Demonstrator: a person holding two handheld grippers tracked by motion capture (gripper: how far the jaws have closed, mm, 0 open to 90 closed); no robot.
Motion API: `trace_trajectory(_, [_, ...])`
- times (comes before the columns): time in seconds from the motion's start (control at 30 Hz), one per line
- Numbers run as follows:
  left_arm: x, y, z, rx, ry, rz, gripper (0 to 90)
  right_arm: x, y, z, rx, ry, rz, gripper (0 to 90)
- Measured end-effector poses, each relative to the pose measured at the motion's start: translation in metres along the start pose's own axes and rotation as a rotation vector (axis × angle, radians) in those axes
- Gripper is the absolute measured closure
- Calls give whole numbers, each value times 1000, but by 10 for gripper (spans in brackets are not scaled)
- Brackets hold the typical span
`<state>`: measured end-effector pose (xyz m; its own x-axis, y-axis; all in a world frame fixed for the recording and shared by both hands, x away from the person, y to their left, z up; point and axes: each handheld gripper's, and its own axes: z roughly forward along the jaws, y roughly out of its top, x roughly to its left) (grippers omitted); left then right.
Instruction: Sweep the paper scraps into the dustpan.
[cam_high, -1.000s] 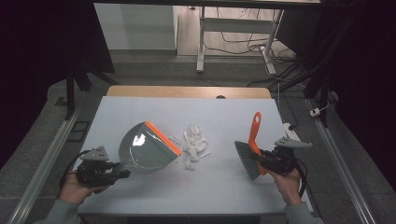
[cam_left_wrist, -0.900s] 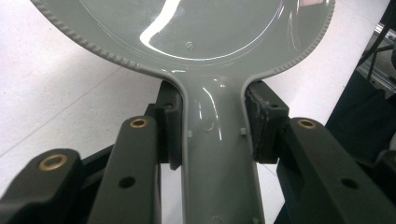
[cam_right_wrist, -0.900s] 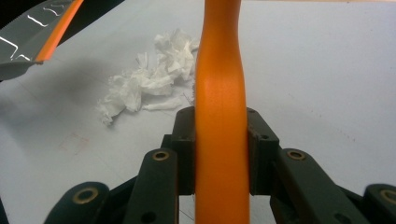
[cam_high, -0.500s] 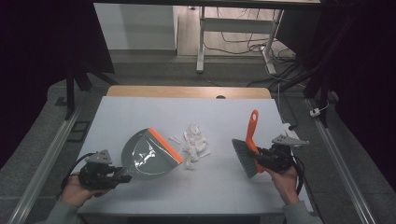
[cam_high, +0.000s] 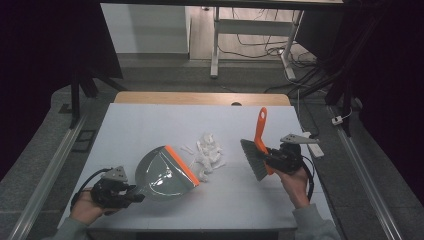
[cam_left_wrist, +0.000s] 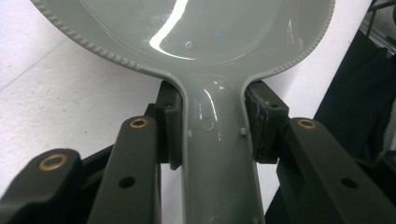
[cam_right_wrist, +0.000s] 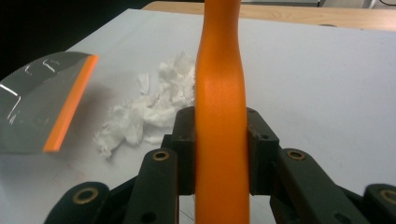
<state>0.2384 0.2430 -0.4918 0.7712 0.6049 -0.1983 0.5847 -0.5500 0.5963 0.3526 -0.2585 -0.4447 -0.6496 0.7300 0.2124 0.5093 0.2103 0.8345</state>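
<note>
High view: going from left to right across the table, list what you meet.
left gripper → dustpan → paper scraps → brush → right gripper

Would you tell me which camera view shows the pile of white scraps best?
The high view: the whole scrap pile lies in sight between the dustpan lip and the brush. The right gripper view shows it partly hidden behind the brush's orange handle; the left gripper view looks at the dustpan instead.

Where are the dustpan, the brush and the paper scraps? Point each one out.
dustpan (cam_high: 161, 172): high view, on the grey pan's inside.
brush (cam_high: 259, 130): high view, on its orange handle.
paper scraps (cam_high: 209, 152): high view, middle of the white pile.
</note>
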Motion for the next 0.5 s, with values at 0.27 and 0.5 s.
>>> trace_trajectory(0.27, [0,1,4,6,-17,2,620,7,24,22,-29,-34,5,701])
trace_trajectory(0.5, [0,2,6,17,-14,-12,620,6,43,45,-24,-66,2,702])
